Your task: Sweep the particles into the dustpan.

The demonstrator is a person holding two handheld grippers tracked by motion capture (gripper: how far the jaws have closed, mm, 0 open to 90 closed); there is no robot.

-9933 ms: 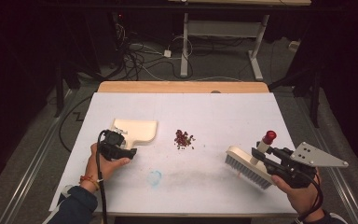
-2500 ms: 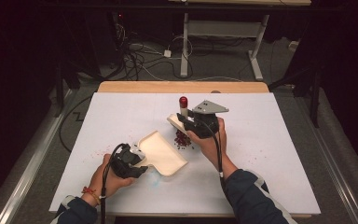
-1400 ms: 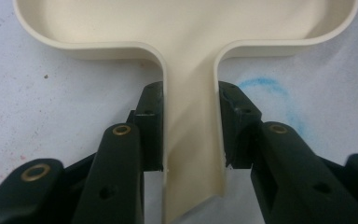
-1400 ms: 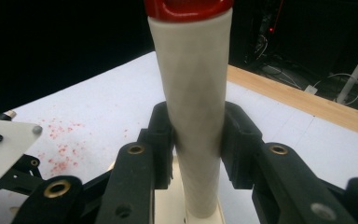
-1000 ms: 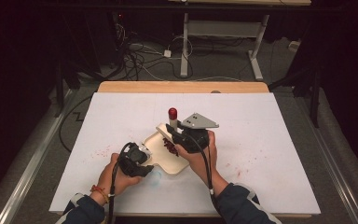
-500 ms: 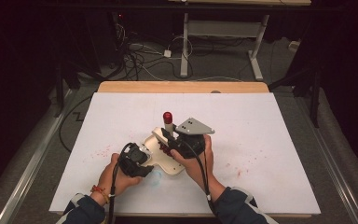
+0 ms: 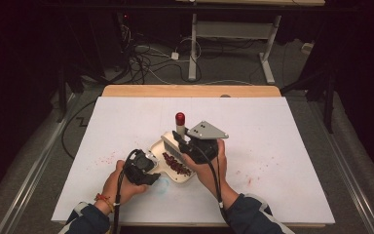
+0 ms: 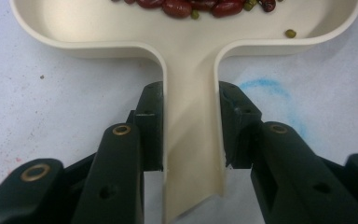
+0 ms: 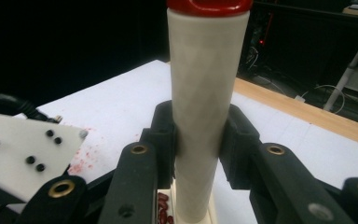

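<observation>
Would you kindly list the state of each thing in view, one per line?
Dustpan: flat on the table, beans inside, handle clamped.
Beans: gathered in the dustpan, a few green ones among the red.
Brush: handle upright, clamped.
Left hand-held gripper: shut on the dustpan handle.
Right hand-held gripper: shut on the brush handle.

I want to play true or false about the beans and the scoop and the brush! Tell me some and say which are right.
1. The left gripper is shut on the handle of the dustpan. True.
2. The dustpan is empty. False: red beans and a few small green ones lie in it.
3. The right gripper holds the brush by its pale handle. True.
4. The brush handle has a blue cap. False: the cap is red.
5. The table is black. False: its top is white.
</observation>
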